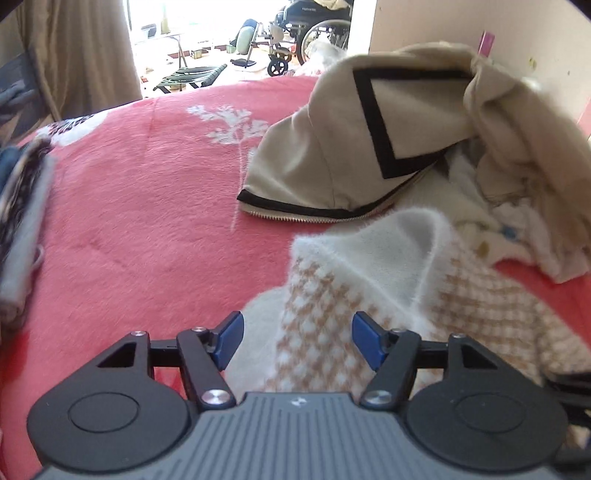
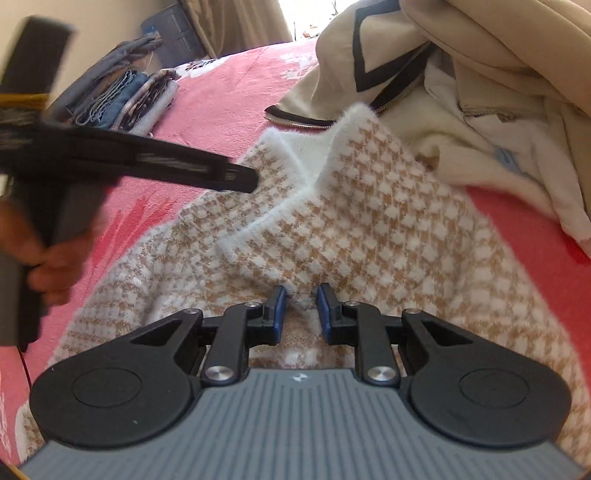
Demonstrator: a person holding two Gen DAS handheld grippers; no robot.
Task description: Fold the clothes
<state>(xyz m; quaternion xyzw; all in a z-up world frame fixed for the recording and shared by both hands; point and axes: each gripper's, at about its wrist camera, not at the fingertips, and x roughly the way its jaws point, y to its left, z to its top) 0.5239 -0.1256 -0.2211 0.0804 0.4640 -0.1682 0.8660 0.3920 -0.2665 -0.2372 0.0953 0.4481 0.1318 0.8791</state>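
Fluffy houndstooth sweater point(image 2: 332, 221), tan and white, lying rumpled on the pink bed blanket point(image 1: 147, 203), its white collar turned up, just beside a beige zip jacket point(image 1: 351, 147). My right hand-held gripper point(image 2: 301, 310) is nearly closed, with knit apparently bunched between the blue pads, though I cannot tell if they pinch it. My left hand-held gripper point(image 1: 295, 343) hangs released above the collar side. Advice: take matching edges, then lift and spread flat before folding.

daylight from blown-out window point(image 1: 207, 33) | fisheye-bent edges | left side motion-blurred
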